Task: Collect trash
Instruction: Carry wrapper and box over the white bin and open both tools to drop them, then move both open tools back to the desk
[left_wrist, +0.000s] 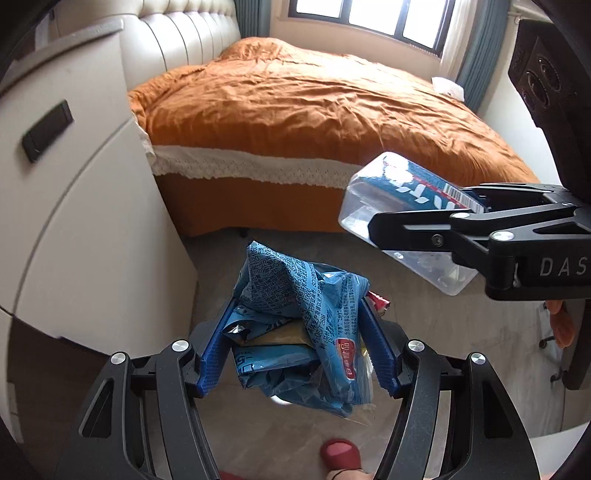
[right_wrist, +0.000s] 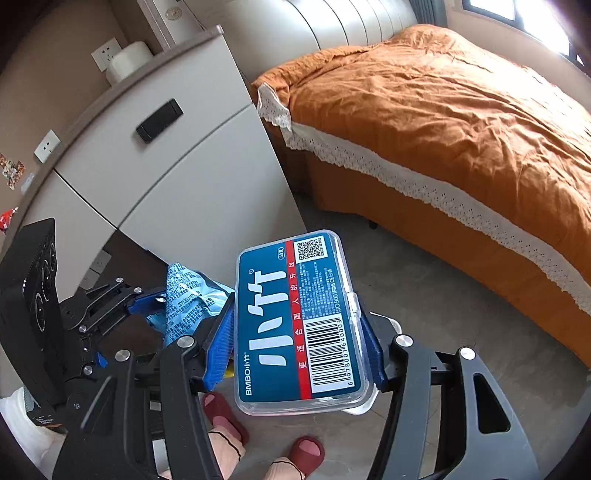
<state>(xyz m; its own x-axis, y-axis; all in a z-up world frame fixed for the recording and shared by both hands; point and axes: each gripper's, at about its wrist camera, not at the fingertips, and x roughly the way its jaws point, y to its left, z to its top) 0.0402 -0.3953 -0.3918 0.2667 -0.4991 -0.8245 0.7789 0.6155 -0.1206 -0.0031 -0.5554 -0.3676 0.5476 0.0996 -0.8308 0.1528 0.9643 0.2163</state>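
My left gripper (left_wrist: 297, 349) is shut on a bundle of crumpled blue snack wrappers (left_wrist: 295, 314) and holds it above the floor. The wrappers also show in the right wrist view (right_wrist: 188, 295), held by the left gripper (right_wrist: 155, 306). My right gripper (right_wrist: 295, 339) is shut on a clear plastic box with a blue label (right_wrist: 299, 321), held in the air. In the left wrist view the same box (left_wrist: 399, 214) sits at the right, clamped by the right gripper (left_wrist: 436, 229).
A bed with an orange cover (left_wrist: 314, 110) fills the back. A white nightstand (right_wrist: 166, 147) stands at the left with a white roll (right_wrist: 129, 61) on top. The floor (left_wrist: 295, 251) is grey. My feet in red slippers (right_wrist: 306, 454) are below.
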